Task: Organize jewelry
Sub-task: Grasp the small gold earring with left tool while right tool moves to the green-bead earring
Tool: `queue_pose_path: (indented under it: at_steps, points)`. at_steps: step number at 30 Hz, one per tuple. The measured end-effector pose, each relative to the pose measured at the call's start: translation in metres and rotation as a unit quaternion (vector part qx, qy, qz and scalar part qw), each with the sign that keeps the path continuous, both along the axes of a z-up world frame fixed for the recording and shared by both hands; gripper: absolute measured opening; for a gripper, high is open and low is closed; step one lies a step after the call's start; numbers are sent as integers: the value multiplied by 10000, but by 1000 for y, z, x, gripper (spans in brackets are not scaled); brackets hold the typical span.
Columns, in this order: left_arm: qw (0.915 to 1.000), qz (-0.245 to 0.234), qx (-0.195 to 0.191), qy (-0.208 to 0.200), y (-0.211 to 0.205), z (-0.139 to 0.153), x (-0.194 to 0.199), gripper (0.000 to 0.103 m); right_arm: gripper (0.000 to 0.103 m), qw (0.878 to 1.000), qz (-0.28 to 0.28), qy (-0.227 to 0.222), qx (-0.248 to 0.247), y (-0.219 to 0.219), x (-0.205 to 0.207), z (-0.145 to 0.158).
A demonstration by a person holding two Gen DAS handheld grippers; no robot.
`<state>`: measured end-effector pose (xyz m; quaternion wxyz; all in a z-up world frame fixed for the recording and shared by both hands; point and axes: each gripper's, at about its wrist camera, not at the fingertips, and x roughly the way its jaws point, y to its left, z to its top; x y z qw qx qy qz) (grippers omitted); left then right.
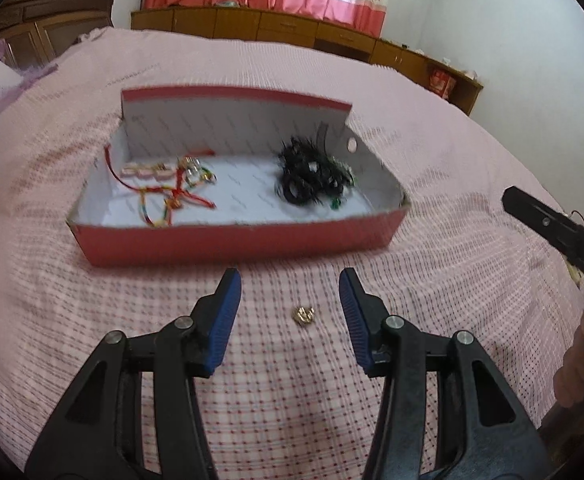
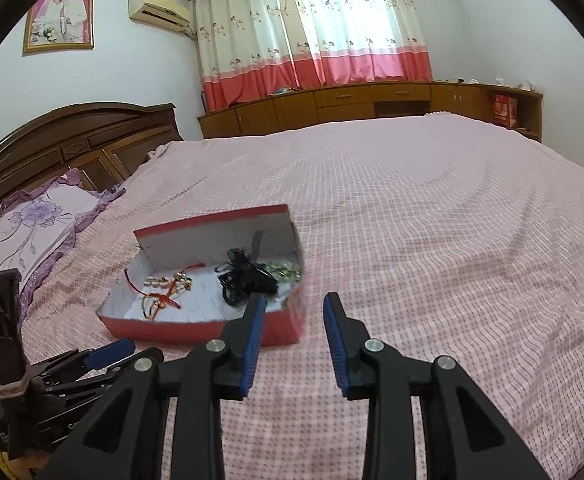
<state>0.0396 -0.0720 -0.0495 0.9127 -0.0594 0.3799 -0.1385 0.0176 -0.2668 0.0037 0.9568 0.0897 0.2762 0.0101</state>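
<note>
One red box (image 1: 235,236) on pink bedspread (image 1: 432,184), holding black cords (image 1: 312,176) and red-gold strings (image 1: 167,188). Small gold ring (image 1: 304,315) lying between spread left gripper (image 1: 289,286) fingers, untouched. Right gripper (image 2: 292,306) likewise spread, holding nothing.

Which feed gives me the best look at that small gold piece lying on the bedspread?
Left wrist. The gold piece lies in plain sight on the bedspread, between the open left gripper's fingers, short of the red box. The right wrist view does not show it; it shows the box and the open right gripper.
</note>
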Motion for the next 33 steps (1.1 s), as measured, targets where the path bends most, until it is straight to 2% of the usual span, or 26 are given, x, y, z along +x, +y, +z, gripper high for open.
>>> queue_pose_path:
  at_steps: [4, 13, 20, 26, 33]
  points:
    - [9998, -61, -11, 192, -6, -11, 0, 40, 33, 10000, -49, 21, 9, -7, -7, -3]
    - [9986, -84, 66, 519, -19, -33, 7, 26, 33, 9997, -128, 101, 157, -18, -14, -14]
    - [9981, 64, 92, 602, -19, -40, 13, 7, 33, 9997, -119, 102, 196, -19, -17, -18]
    - [9982, 57, -33, 589, -15, -33, 11, 6, 33, 9997, -75, 151, 192, -14, -19, -19]
    - [9995, 144, 8, 296, 6, -9, -8, 6, 33, 9996, 28, 197, 208, 1, -19, -20]
